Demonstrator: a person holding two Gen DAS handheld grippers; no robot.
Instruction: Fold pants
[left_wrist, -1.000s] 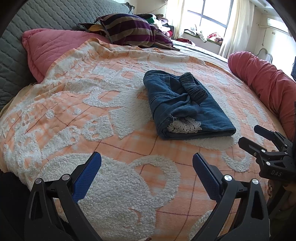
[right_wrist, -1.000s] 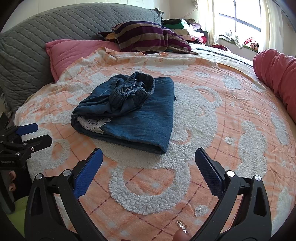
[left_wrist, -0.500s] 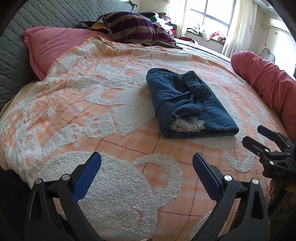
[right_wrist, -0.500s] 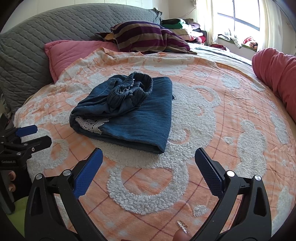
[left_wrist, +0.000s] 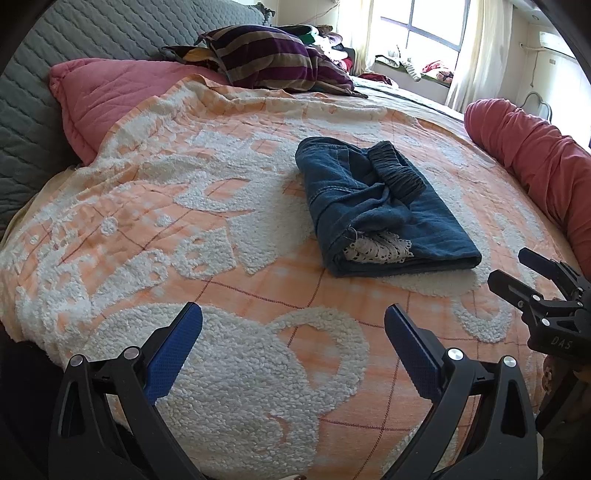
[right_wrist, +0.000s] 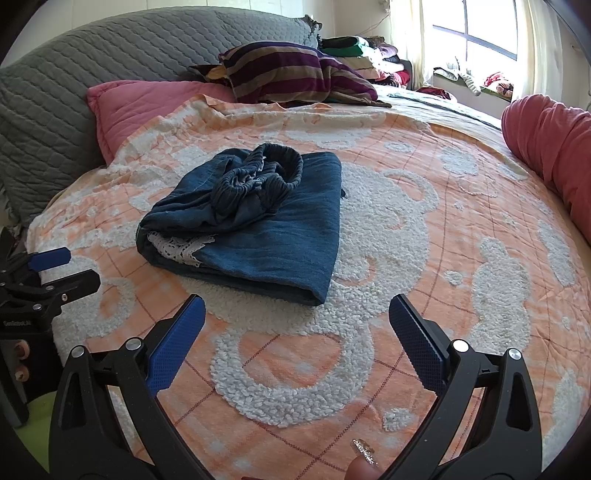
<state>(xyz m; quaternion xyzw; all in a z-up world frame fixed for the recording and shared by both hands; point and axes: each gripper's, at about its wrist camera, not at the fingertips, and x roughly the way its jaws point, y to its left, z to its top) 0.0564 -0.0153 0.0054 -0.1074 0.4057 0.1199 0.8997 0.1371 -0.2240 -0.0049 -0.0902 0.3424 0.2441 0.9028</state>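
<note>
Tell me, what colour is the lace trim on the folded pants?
White; the lace trim peeks from the dark blue pants, clearest in the left wrist view.

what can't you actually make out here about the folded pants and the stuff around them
- Folded denim pants: inner layers and underside hidden by the top fold and the bedspread, both views.
- White lace trim: what it is attached to is tucked inside the fold.
- Right gripper in the left wrist view: body cut off by the frame edge.
- Clothes pile by the window: too small and glare-washed to identify.
</note>
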